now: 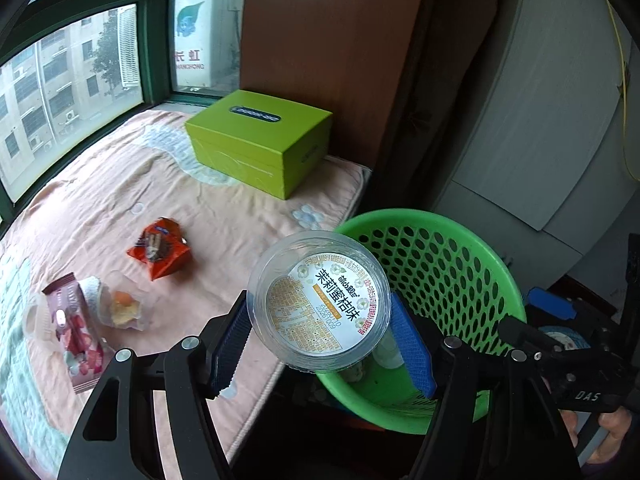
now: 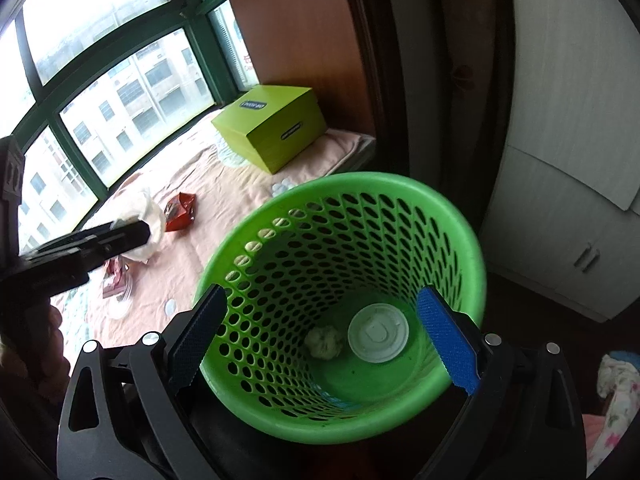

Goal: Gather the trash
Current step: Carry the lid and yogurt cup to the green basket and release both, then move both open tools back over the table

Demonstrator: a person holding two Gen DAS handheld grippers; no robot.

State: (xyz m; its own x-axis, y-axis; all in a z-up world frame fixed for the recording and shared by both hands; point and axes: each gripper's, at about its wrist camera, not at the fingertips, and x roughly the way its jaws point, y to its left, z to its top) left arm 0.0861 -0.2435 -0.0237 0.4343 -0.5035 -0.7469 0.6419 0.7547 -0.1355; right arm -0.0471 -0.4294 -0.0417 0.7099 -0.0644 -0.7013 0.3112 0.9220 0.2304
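My left gripper [image 1: 320, 340] is shut on a clear plastic cup [image 1: 319, 301] with a printed white lid, held at the near-left rim of the green perforated basket [image 1: 460, 248]. My right gripper [image 2: 320, 340] is open and empty, its fingers on either side of the basket [image 2: 440, 208], looking down into it. In the basket lie a white round lid [image 2: 378, 333] and a crumpled white wad [image 2: 324, 342]. On the pink blanket lie an orange snack wrapper [image 1: 159, 249], a dark red wrapper [image 1: 74, 328] and a clear bag with orange bits [image 1: 122, 306].
A lime-green box [image 1: 260, 140] stands at the back of the blanket [image 1: 100, 208] by a brown panel. Windows run along the left. White cabinets [image 2: 580, 160] stand at the right. The right gripper's body [image 1: 560, 356] shows beside the basket.
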